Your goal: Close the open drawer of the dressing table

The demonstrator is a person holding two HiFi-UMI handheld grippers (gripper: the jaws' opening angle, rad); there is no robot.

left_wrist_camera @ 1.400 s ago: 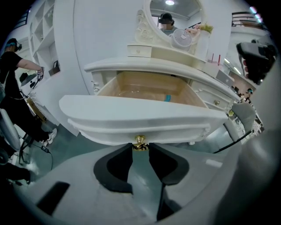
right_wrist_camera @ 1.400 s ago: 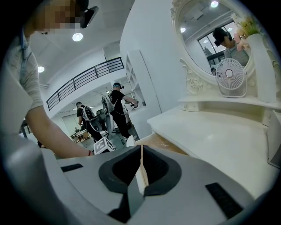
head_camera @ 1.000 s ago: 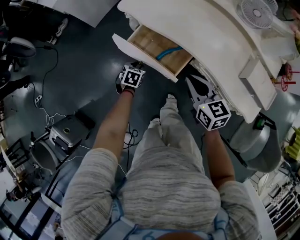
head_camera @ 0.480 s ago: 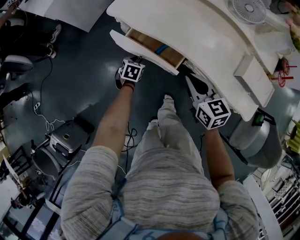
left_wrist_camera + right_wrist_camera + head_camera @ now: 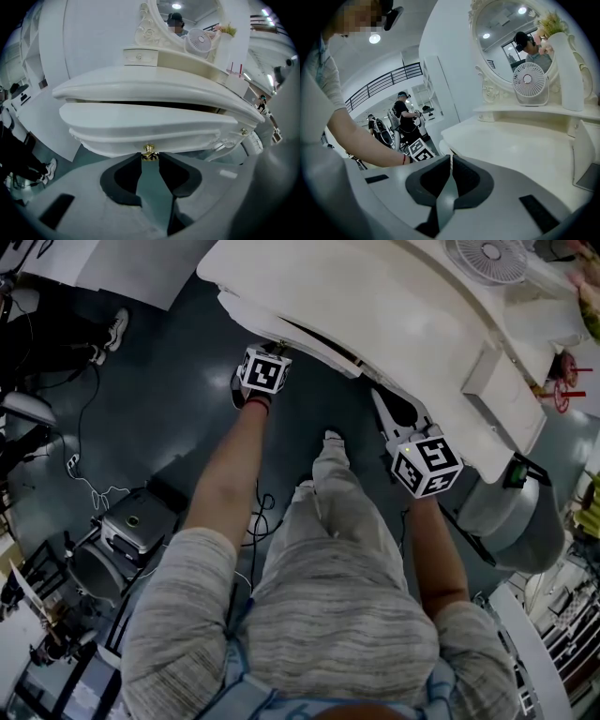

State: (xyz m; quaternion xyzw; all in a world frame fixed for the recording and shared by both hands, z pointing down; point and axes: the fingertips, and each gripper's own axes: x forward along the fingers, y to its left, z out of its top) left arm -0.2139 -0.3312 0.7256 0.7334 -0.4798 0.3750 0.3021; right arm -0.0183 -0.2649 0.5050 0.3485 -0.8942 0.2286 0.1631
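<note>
1. Head view: the dressing table (image 5: 403, 329) stands ahead of the person. Its drawer (image 5: 281, 329) juts only slightly from under the tabletop (image 5: 375, 296), almost shut. The left gripper (image 5: 270, 351) is at the drawer front. The right gripper (image 5: 382, 401) hangs apart to the right, below the tabletop's edge.
2. Left gripper view: the fingers (image 5: 126, 178) stand narrow, one on each side of the small gold knob (image 5: 149, 151) at the middle of the drawer front (image 5: 140, 124), holding it at their tips. A thin dark slit shows between the drawer front and the tabletop's edge above it.
3. Right gripper view: the fingers (image 5: 464, 180) are pressed together with nothing between them. They point over the tabletop (image 5: 511, 145) towards an oval mirror (image 5: 511, 42) and a white fan (image 5: 529, 84). The left gripper's marker cube (image 5: 419, 150) shows at the left.
</note>
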